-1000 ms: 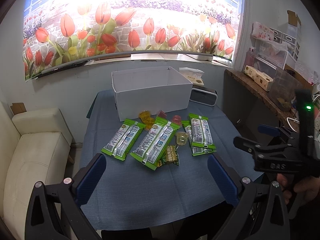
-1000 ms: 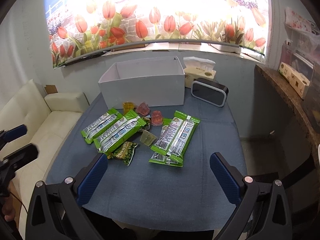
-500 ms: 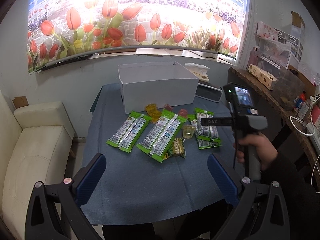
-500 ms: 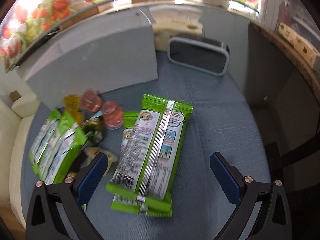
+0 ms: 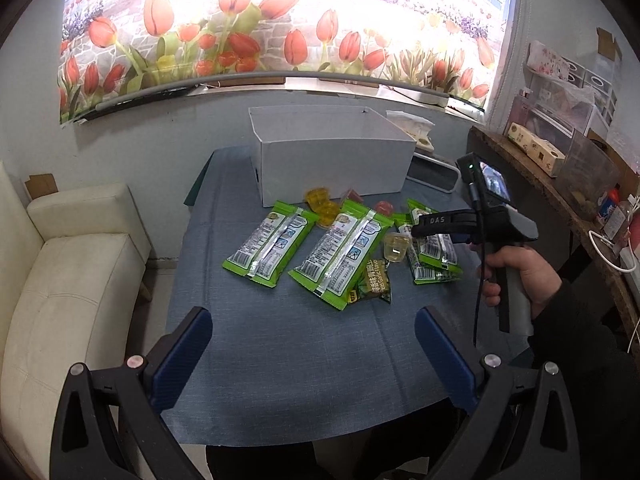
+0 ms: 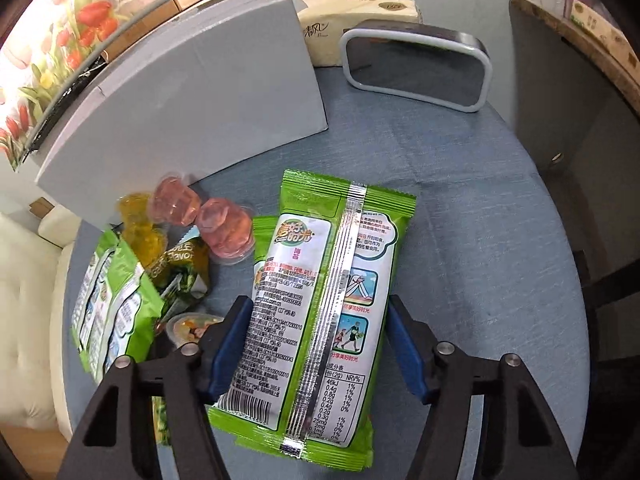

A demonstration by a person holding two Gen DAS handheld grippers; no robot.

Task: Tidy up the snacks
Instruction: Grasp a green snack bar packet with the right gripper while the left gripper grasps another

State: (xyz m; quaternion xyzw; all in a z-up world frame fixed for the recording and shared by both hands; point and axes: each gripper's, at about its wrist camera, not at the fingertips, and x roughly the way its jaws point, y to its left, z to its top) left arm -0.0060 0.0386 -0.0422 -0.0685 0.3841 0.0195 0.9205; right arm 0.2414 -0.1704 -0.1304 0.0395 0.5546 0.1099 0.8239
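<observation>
My right claw [image 6: 316, 344] has its blue pads on either side of the topmost green snack packet [image 6: 320, 304], pressed to its edges, so I read it as gripping that packet. The packet lies back side up on a second green packet [image 6: 262, 236] underneath, both on the blue-clothed surface [image 6: 480, 240]. From my left camera the same claw [image 5: 436, 226] reaches over that pair of packets [image 5: 434, 256], with the hand [image 5: 520, 276] around its handle.

Just left of the gripped packet sit two pink jelly cups [image 6: 224, 226], touching each other, with yellow jelly cups [image 6: 140, 224] beside them and a small dark green pouch [image 6: 180, 268] in front. A clear cup [image 6: 188, 328] sits right against the claw's left pad. Further left lie two more green packets [image 6: 116, 312].

My left claw [image 5: 312, 352] is wide open and holds nothing, hovering above the near part of the surface. Ahead of it I see two long green packets [image 5: 272, 244] [image 5: 344, 252] lying side by side, the pouch [image 5: 374, 284] touching the nearer corner of the second.

Behind all the snacks stands the white box [image 5: 332, 168], open on top. A tissue box [image 6: 356, 12] and a small dark white-rimmed gadget [image 6: 416, 64] sit to its right. A cream sofa [image 5: 60, 280] is off the surface's left edge.
</observation>
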